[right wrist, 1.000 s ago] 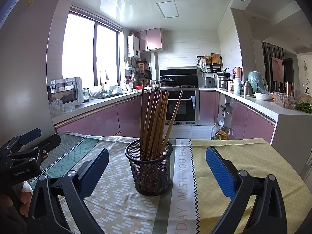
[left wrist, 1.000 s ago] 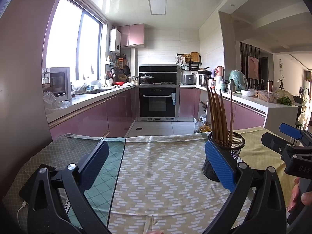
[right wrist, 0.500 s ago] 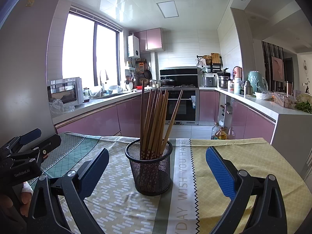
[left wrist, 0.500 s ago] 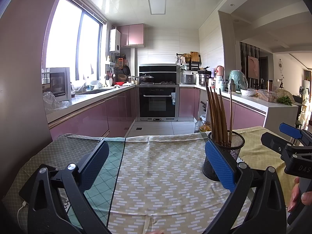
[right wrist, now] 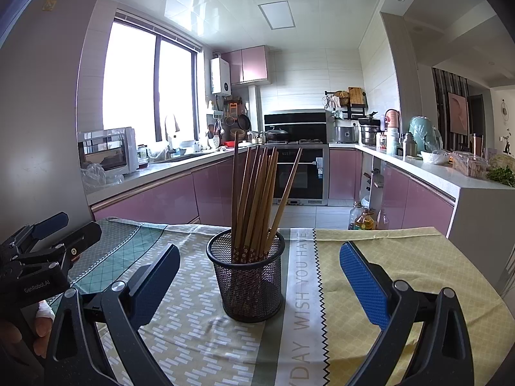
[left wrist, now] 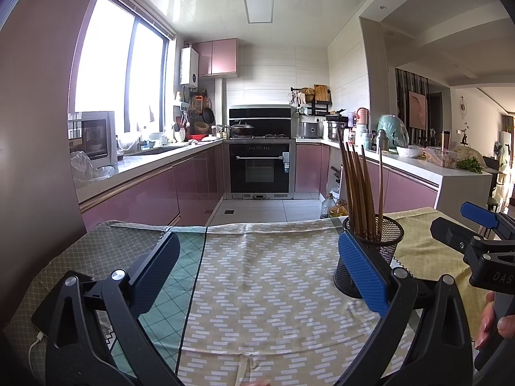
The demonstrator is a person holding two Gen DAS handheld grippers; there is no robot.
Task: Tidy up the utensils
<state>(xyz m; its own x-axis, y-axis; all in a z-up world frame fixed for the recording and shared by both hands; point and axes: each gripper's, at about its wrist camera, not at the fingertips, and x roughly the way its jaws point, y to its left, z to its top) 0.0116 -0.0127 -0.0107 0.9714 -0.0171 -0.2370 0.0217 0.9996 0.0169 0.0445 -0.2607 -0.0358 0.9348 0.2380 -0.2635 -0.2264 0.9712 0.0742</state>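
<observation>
Wooden chopsticks [right wrist: 254,206] stand bunched in the mesh cup [right wrist: 248,276] on the cloth-covered bench [right wrist: 402,276], both grippers' fingers spread empty, so the right gripper [right wrist: 257,276], facing the cup, should pinch one stick high and lift straight.

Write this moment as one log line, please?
left gripper: open, empty | right gripper: open, empty, facing mesh holder | chopsticks: upright in holder | tablecloth: otherwise bare
</observation>
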